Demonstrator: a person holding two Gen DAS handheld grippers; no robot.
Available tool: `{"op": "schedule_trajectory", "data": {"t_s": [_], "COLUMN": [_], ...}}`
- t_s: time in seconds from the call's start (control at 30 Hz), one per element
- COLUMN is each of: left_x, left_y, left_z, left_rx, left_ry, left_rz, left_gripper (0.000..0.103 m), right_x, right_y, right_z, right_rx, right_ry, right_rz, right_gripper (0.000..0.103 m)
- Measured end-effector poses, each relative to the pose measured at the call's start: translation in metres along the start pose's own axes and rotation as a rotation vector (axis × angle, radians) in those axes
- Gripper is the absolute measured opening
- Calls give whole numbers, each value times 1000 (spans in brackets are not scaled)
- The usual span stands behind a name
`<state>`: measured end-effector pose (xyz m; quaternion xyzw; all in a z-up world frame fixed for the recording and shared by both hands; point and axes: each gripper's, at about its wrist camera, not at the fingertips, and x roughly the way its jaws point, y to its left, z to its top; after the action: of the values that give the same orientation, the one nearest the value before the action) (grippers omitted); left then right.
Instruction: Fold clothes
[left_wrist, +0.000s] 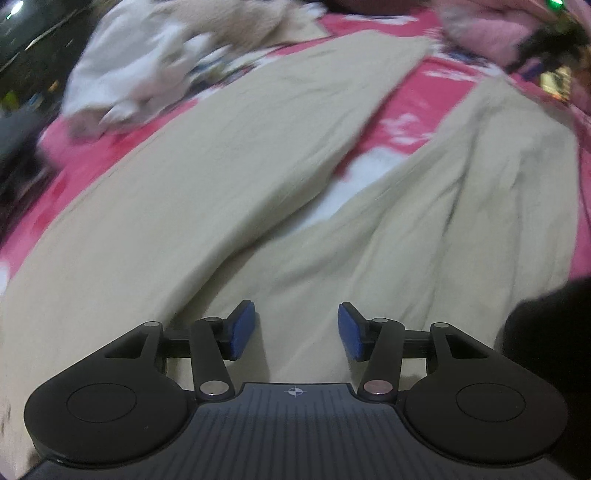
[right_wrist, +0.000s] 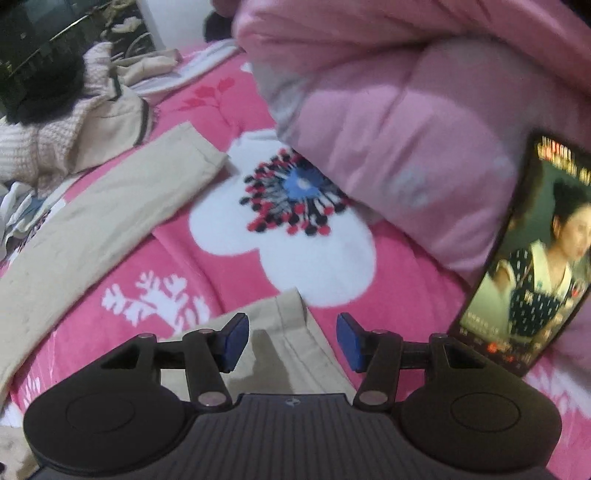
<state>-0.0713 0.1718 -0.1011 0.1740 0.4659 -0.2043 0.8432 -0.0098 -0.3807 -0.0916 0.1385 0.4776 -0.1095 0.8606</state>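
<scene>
Right claw (right_wrist: 291, 341) – phone (right_wrist: 524, 266) alongside

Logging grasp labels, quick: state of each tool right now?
Left tool: open, holding nothing, over the beige trousers.
Right tool: open, holding nothing, over a trouser leg end.

The left gripper (left_wrist: 296, 329) had a matte black body with two round side discs, silver pivot screws on its linkage arms, and blue pads (left_wrist: 242, 329). The right gripper (right_wrist: 292, 341) looked the same, with a ribbed dark centre plate carrying a small crosshair mark.
</scene>
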Motion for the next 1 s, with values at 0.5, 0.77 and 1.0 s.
{"op": "schedule_trajectory", "data": {"t_s": [0.5, 0.77, 1.0], "left_x": [31, 49, 38], "left_y": [-24, -23, -10], "left_z": [34, 46, 52], "left_rx": [271, 316, 179], "left_ry": [-96, -100, -157], "left_rz": [-66, -195, -148], "left_gripper": [53, 32, 8], "right_x": [-35, -16, -22], "right_y": [142, 191, 146], "right_z": [-41, -61, -41], "right_rx": [-695, -928, -783], "right_ry": [7, 71, 19], "right_rz": [380, 374, 301], "right_gripper": [56, 56, 56]}}
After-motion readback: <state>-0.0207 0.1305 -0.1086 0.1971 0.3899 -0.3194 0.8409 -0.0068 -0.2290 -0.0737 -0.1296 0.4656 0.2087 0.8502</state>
